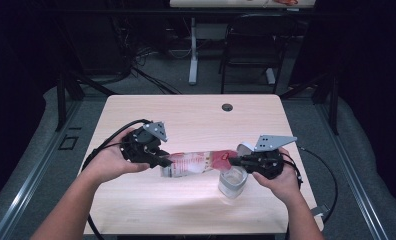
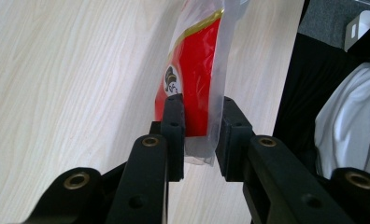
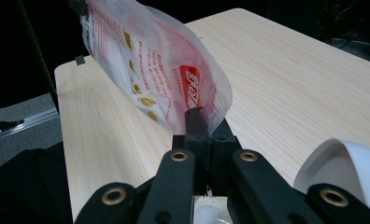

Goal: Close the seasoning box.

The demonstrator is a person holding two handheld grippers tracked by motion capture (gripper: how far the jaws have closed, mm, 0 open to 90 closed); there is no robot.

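Note:
A clear plastic pouch (image 1: 198,162) printed in red and white hangs stretched sideways just above the wooden table (image 1: 196,115). My left gripper (image 1: 161,161) is shut on its left end; in the left gripper view the jaws (image 2: 199,105) pinch the pouch's clear sealed edge (image 2: 197,70). My right gripper (image 1: 233,161) is shut on the other end, and in the right gripper view (image 3: 204,135) the pouch (image 3: 164,70) rises away from the jaws. A clear tub (image 1: 232,181) stands on the table under the right gripper.
A white round lid (image 1: 244,148) (image 3: 342,163) lies beside the right gripper. A cable grommet (image 1: 227,107) sits near the table's far edge. Behind the table stand a black chair (image 1: 251,45) and a white desk leg (image 1: 192,50).

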